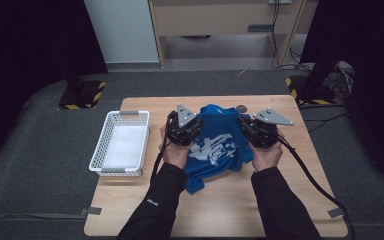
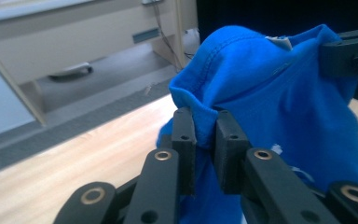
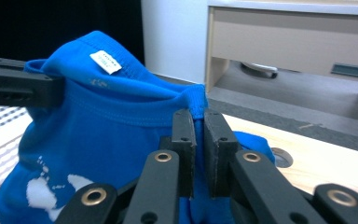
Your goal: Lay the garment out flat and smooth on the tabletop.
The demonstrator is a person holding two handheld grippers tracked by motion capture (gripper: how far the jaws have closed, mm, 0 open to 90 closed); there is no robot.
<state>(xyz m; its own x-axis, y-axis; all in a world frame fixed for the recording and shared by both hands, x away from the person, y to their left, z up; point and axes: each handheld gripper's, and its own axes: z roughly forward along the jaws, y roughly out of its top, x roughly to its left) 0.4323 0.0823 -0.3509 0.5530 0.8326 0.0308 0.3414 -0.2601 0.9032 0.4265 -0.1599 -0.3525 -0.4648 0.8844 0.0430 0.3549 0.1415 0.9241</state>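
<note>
While the blue T-shirt (image 1: 215,147) hangs above the tabletop (image 1: 230,210), the left tongs (image 2: 204,133) and right tongs (image 3: 199,126) each pinch its collar, beside a white basket (image 1: 97,150).

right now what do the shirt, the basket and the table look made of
Shirt: soft knit fabric, probably cotton jersey; matte blue, stitched ribbed collar, sewn-in label, and it drapes and bunches where the left gripper and right gripper pinch it. White print looks like ink.
Basket: likely moulded plastic; white, uniform lattice walls.
Table: pale wood or wood-look laminate; faint grain, matte.
</note>
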